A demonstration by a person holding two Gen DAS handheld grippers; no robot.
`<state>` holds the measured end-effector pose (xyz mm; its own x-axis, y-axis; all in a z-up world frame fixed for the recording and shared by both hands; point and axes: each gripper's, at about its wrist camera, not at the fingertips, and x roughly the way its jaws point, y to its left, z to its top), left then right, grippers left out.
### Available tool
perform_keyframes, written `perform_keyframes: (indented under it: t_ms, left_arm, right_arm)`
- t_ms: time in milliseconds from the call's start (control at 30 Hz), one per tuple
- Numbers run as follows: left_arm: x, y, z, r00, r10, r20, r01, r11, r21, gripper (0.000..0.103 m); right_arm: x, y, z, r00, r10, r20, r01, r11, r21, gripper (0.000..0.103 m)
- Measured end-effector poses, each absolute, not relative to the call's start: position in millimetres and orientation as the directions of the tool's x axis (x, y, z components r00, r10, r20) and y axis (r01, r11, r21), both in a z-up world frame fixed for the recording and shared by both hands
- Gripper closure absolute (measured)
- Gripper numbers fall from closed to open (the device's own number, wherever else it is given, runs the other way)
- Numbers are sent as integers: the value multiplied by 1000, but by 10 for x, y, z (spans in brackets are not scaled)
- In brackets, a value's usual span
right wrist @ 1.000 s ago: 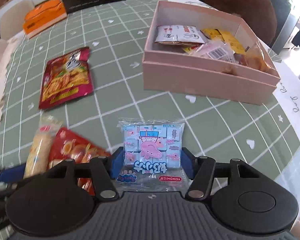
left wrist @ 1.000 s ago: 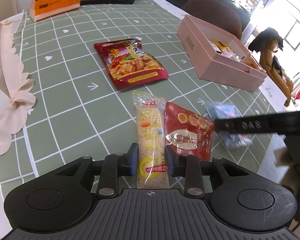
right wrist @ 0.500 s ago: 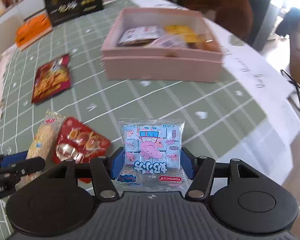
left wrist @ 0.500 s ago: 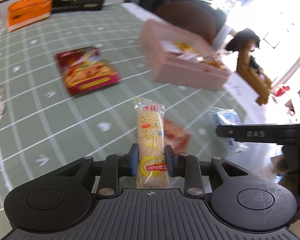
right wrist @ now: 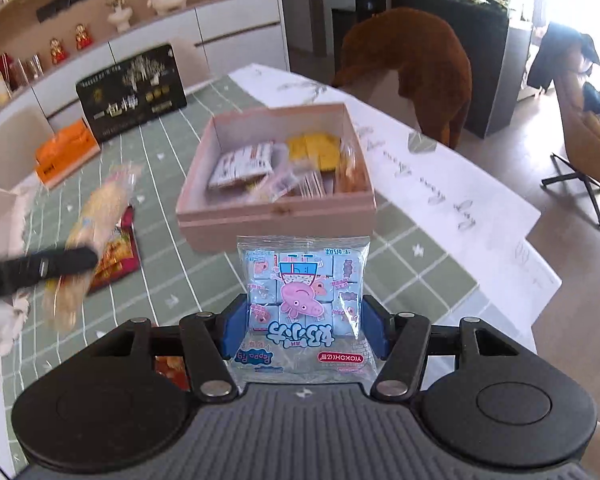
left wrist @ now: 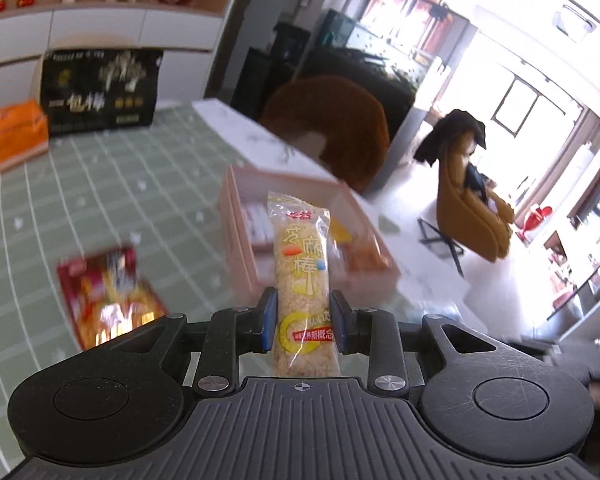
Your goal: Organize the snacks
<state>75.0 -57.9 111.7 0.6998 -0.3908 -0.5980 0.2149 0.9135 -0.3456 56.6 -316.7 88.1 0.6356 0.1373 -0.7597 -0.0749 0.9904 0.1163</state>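
My left gripper (left wrist: pixel 304 320) is shut on a long yellow sesame stick packet (left wrist: pixel 302 276) and holds it upright in the air above the table. It also shows blurred in the right wrist view (right wrist: pixel 88 232). My right gripper (right wrist: pixel 304 330) is shut on a blue Peppa Pig candy bag (right wrist: pixel 302 300), held above the table short of the pink box (right wrist: pixel 278 216). The open pink box (left wrist: pixel 240 236) holds several snack packets. A red snack bag (left wrist: pixel 108 296) lies flat on the green tablecloth to the left.
A black gift box (right wrist: pixel 134 90) and an orange tissue pack (right wrist: pixel 66 152) stand at the far table edge. A brown chair (right wrist: pixel 416 64) is behind the table. A small red packet (right wrist: pixel 172 370) lies under my right gripper. White cloth (right wrist: pixel 0 320) lies left.
Both grippers have lifted their packets off the table and tilted up, moving toward the pink box. The small red packet stayed on the table.
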Motion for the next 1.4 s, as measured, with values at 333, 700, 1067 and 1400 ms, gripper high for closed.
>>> perform_keyframes:
  t_ms: [333,700,1067,1400]
  left_arm:
    - [1976,-916,1062,684,-406,-607,208,905,-371,70]
    - [1111,-591,733,601,-308,-738,103,945,-310,71]
    - [849,-301,750,560,-288,-777,81,952,-295,71]
    - [768,388,475,596,-253,-762,-59,933,-355,71]
  right_arm:
    - [698,-3242,903,655,126,-745,-77,992,101,44]
    - [885,-3522,965,664,107,-740,-34,993,114,44]
    - [1901,-2962,1839,757,177,-629,-125,984,127,26]
    - [1412,-2267,1037,585,260,-768,-248,959,136,26]
